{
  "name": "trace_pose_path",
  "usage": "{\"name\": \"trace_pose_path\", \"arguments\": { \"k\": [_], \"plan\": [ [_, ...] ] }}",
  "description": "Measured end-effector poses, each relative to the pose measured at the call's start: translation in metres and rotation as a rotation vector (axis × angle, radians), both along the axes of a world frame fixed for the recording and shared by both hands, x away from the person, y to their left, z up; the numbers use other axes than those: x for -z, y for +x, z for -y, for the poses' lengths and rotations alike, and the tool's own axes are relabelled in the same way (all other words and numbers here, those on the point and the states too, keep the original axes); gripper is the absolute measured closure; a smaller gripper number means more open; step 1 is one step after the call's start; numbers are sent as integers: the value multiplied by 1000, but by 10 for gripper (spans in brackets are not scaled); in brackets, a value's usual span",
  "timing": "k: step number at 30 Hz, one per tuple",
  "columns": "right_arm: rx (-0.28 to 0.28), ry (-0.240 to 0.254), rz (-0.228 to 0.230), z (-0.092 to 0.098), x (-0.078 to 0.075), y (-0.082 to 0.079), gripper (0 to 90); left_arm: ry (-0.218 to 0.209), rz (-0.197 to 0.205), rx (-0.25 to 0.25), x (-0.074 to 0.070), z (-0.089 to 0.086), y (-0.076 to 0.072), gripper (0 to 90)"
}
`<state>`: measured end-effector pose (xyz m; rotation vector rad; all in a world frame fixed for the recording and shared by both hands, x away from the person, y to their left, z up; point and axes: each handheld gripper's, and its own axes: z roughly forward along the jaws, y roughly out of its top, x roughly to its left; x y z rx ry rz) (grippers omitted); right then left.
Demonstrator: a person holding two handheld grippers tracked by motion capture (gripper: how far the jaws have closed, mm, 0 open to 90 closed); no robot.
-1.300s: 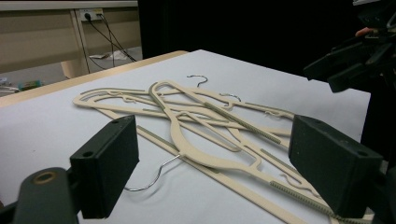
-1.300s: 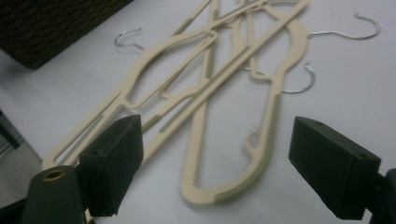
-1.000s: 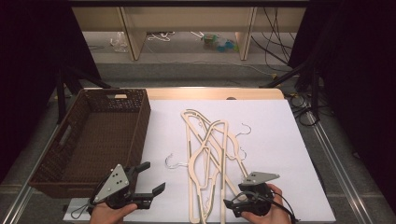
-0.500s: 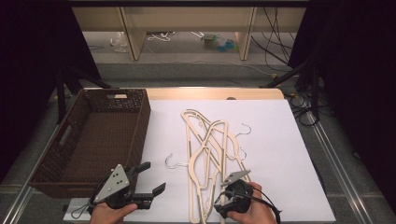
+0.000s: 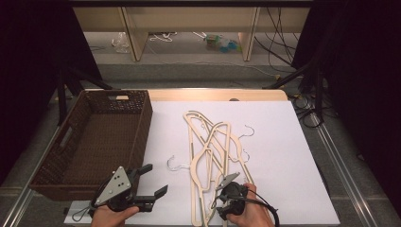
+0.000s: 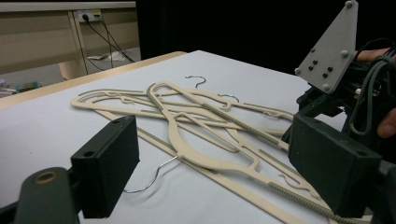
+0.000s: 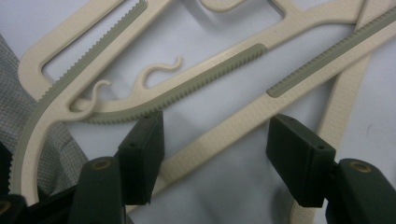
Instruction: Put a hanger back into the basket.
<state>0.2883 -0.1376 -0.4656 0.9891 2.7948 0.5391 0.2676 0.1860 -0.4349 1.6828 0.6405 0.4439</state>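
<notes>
We start with the white table sheet (image 5: pixel 283 142), smooth and matte, on which everything lies. Beyond and to the left of our left gripper (image 5: pixel 153 182) stands the brown wicker basket (image 5: pixel 142 118), a rectangular woven tray with handle slots in its walls; nothing lies in it. Ahead of our right gripper (image 5: pixel 220 191) is the pile of cream plastic hangers (image 5: pixel 208 146), several of them crossed over each other, with thin wire hooks and grey-green ribbed grip strips along their shoulders (the ribbing reads like a fine saw edge in the right gripper view). One wire hook (image 6: pixel 149 179) lies just ahead of the left gripper's near pad.

Since a second ago, our right hand has slid leftward across the sheet and now sits over the near end of the pile; the left hand has kept its place. The right gripper's jaws have just been closing, and one cream hanger bar (image 7: pixel 219 140) runs slantwise between them, but the black pads stand apart on either side of it and do not press on it. Our left gripper hangs with its jaws wide apart, nothing between them but bare sheet. Its small grey three-cornered plate (image 5: pixel 113 184) is flat and dotted with screws.
</notes>
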Motion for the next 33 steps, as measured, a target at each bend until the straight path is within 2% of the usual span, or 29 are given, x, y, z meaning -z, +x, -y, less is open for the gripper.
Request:
{"name": "trace_pose_path", "arguments": {
  "k": [6, 7, 8, 9, 11, 19, 26, 30, 31, 32, 33],
  "plan": [
    [-1, -2, -1, 1, 0, 0, 427, -7, -3, -1, 0, 0, -1, 165],
    [0, -3, -1, 4, -1, 1, 494, -11, -6, -3, 0, 0, -1, 165],
    [0, -3, -1, 4, -1, 1, 494, -11, -6, -3, 0, 0, -1, 165],
    [-5, -5, 3, 7, -2, 2, 566, -8, -1, -1, 0, 0, -1, 165],
    [-7, -1, 0, 8, -3, 2, 620, -8, -2, -1, 0, 0, -1, 165],
    [-12, -10, -8, 14, -5, 4, 752, -6, 0, 1, -1, 0, -1, 167],
    [-55, -36, 2, 18, -11, 7, 790, -5, -4, 1, 0, 0, 0, 167],
    [-93, -59, 11, 21, -20, 9, 803, -3, -10, -2, 0, 1, -1, 168],
    [-115, -66, 15, 24, -27, 10, 805, 12, -5, 7, 1, 1, 0, 168],
    [-115, -66, 15, 24, -27, 10, 805, 12, -5, 7, 1, 1, 0, 169],
    [-130, -73, 14, 28, -32, 11, 806, 35, 10, 24, 2, 2, 0, 171]
  ]
}}
